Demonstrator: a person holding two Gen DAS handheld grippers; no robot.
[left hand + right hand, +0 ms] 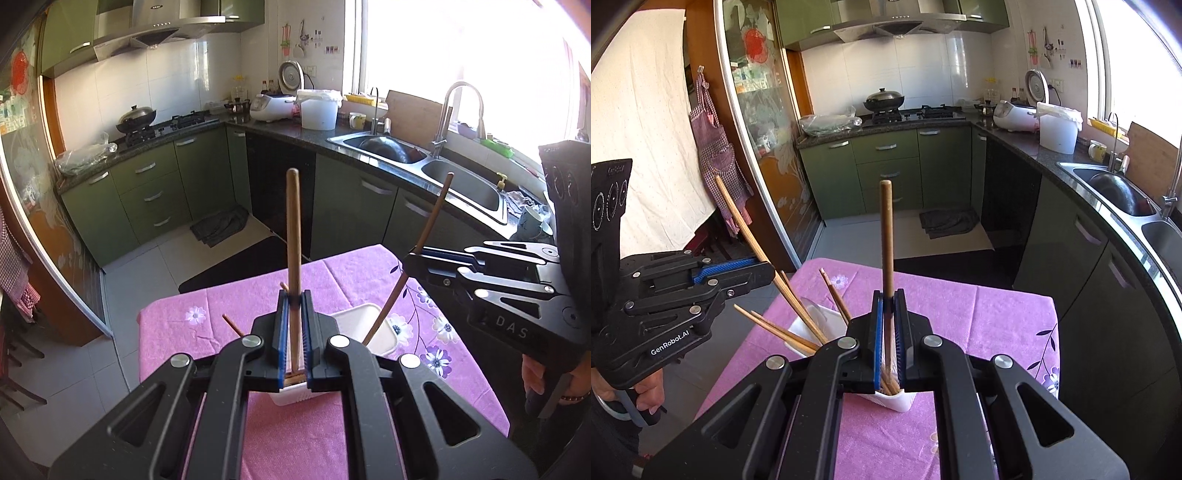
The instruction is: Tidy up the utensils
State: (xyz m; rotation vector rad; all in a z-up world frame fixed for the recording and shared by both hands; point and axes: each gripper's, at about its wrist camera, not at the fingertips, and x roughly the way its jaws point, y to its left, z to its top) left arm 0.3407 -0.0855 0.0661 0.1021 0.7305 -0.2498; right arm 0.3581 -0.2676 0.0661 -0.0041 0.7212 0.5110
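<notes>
- Your left tongs (294,300) are closed on one wooden chopstick (293,236); it stands nearly upright between the blue pads (283,321).
- Your right tongs (889,300) are likewise clamped on a second chopstick (886,236), also close to vertical.
- In the left wrist view, the right tongs' chopstick slants down into a white holder (373,328) on the surface (236,306). A second white holder (295,397) sits directly under the left tongs, mostly hidden by them.
- In the right wrist view, the holder beneath the right tongs (897,400) contains chopstick ends. The other holder (820,325) carries several loose chopsticks (783,332) fanned outward at a tilt.
- The two holders stand apart on the purple flowered cloth (979,317).
- Edges: the far edge of the surface drops off to the tiled floor (147,266). The right edge lies near the green cabinets (1082,280) below the sink (465,184).
- Open room: bare cloth extends beyond the holders toward the far edge. Open floor lies between the surface and the stove-side cabinets (155,192).
</notes>
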